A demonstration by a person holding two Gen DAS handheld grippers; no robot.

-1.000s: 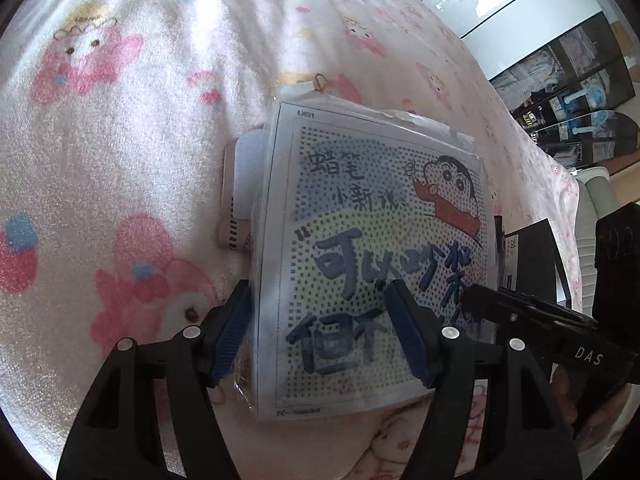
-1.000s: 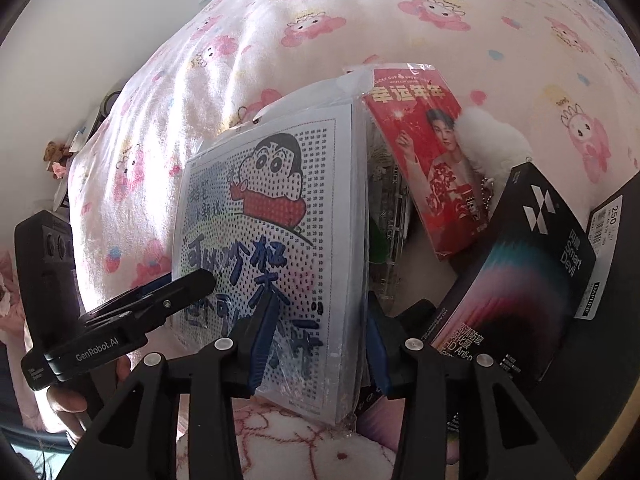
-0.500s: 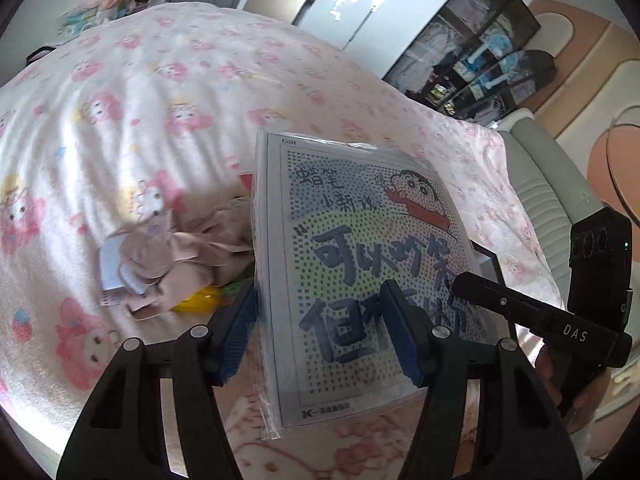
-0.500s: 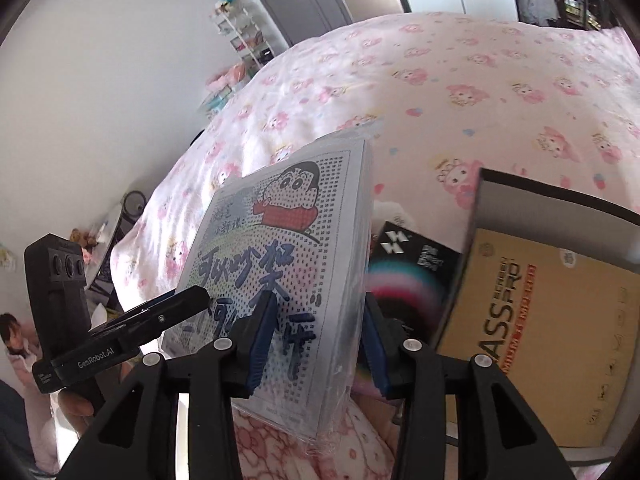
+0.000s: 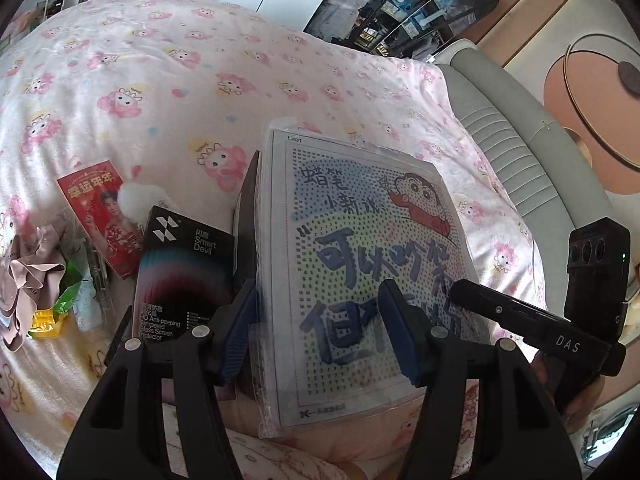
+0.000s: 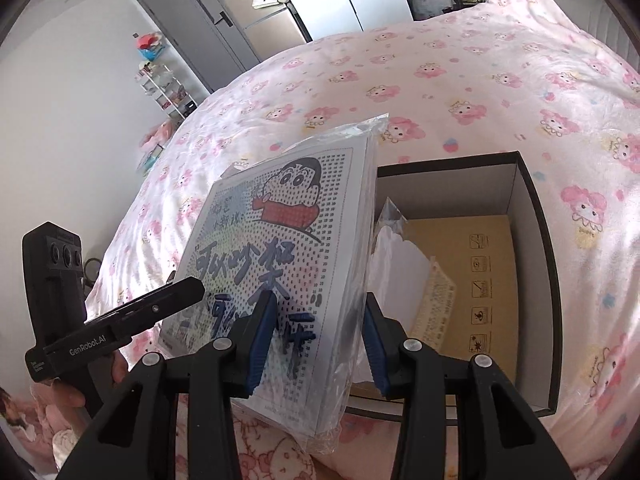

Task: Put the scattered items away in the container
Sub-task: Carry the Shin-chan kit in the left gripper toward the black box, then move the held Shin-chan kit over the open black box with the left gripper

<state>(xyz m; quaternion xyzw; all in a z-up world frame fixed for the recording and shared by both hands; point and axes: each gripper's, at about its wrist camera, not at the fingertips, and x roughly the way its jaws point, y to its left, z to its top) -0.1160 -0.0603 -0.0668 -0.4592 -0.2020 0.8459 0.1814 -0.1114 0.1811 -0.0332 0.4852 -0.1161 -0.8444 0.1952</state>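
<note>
Both grippers hold one flat cartoon-printed kit in a clear bag (image 5: 360, 256), lifted above the bed. My left gripper (image 5: 320, 332) is shut on its left edge. My right gripper (image 6: 318, 340) is shut on its right edge, where the kit (image 6: 288, 256) is tilted beside the open black box (image 6: 536, 216). The box holds a brown carton (image 6: 472, 276) and a white bagged item (image 6: 396, 264). On the bed in the left wrist view lie a black screen-protector box (image 5: 180, 272), a red card (image 5: 100, 216), a white fluffy ball (image 5: 138, 200), pink fabric (image 5: 28, 276) and green-yellow packets (image 5: 60, 304).
The pink cartoon bedspread (image 6: 440, 80) covers the whole surface. A grey padded headboard (image 5: 512, 152) runs along the right in the left wrist view. A white wall, a shelf rack (image 6: 164, 84) and grey wardrobes (image 6: 216, 32) stand beyond the bed.
Both grippers have lifted the kit off the pile and carried it toward the black box. The box interior has come into the right wrist view; the scattered items now lie uncovered at left.
</note>
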